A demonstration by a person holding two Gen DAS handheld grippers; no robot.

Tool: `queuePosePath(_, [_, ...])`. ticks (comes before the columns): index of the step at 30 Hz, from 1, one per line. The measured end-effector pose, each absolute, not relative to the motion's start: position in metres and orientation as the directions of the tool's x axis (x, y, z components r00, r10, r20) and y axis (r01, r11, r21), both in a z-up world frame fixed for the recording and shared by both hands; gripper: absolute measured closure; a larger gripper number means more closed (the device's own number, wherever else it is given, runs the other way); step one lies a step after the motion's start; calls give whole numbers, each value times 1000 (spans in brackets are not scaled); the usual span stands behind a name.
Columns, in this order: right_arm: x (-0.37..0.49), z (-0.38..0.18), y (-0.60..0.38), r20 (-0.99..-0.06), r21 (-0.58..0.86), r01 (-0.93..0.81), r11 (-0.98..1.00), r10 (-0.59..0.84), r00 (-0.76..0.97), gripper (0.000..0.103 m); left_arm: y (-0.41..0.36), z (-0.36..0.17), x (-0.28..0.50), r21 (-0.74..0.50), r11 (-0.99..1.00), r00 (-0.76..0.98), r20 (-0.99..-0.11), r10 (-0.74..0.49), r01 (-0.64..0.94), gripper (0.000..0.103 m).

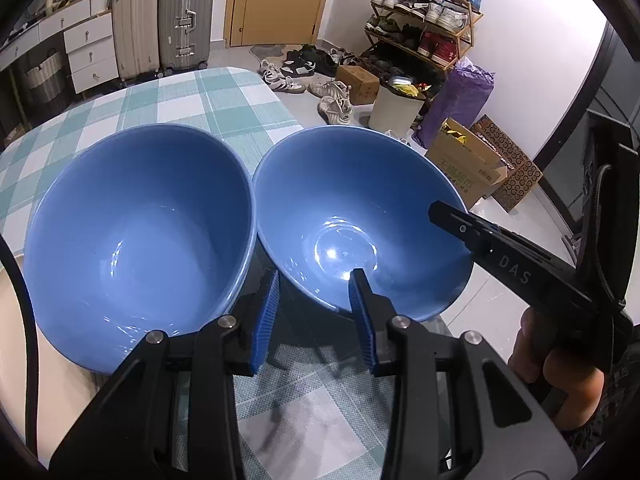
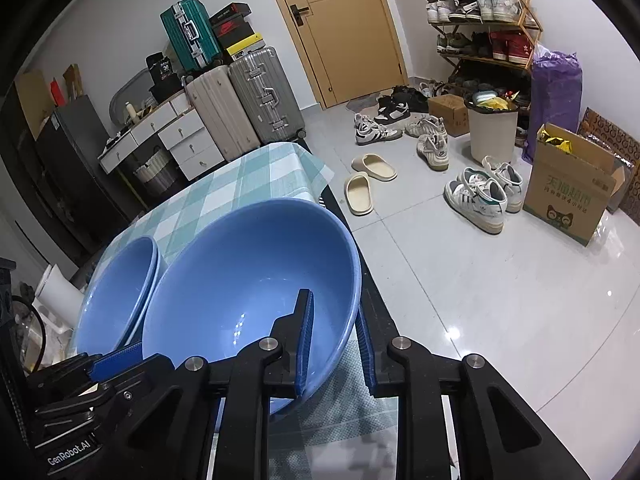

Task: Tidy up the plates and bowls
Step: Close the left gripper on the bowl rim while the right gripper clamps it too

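At the bottom of the right wrist view, the right gripper (image 2: 334, 344) is clamped on the near rim of a blue bowl (image 2: 248, 280), one pad inside and one outside. In the lower left corner its neighbour's body reads "GenRobot.AI".

In the left wrist view, the left gripper (image 1: 314, 320) straddles the near rim of the same bowl (image 1: 360, 216), right pad inside, left pad outside in the gap beside a second blue bowl (image 1: 140, 232) at centre left; whether the pads press the rim I cannot tell. "DAS" is printed on the right gripper's arm at right.

Both bowls sit on a table (image 1: 192, 96) with a teal-and-white checked cloth, the second seemingly stacked in another.

Further off, on grey floor tiles, stands a cardboard box (image 2: 568, 196) with green Chinese characters and a cat face. Suitcases (image 2: 240, 108), a wooden door (image 2: 344, 36) and a shoe rack (image 2: 484, 20) line the far wall.
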State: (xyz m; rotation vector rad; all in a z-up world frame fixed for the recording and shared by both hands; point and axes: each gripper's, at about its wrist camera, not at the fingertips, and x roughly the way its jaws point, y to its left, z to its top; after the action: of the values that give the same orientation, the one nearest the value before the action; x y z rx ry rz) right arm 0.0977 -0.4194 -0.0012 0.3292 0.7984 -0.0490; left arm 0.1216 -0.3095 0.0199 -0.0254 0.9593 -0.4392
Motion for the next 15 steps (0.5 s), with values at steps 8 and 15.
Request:
queuePosePath(8, [97,2,-418,-708,266,167,949,75,703,81,-310,21,120,-211,911,494,-785,-374,355,70])
queuePosePath(15, [97,5,-415,-708,256,174,951,62,704,81,-310,21,121,-210,910,496,-783,-375,357,70])
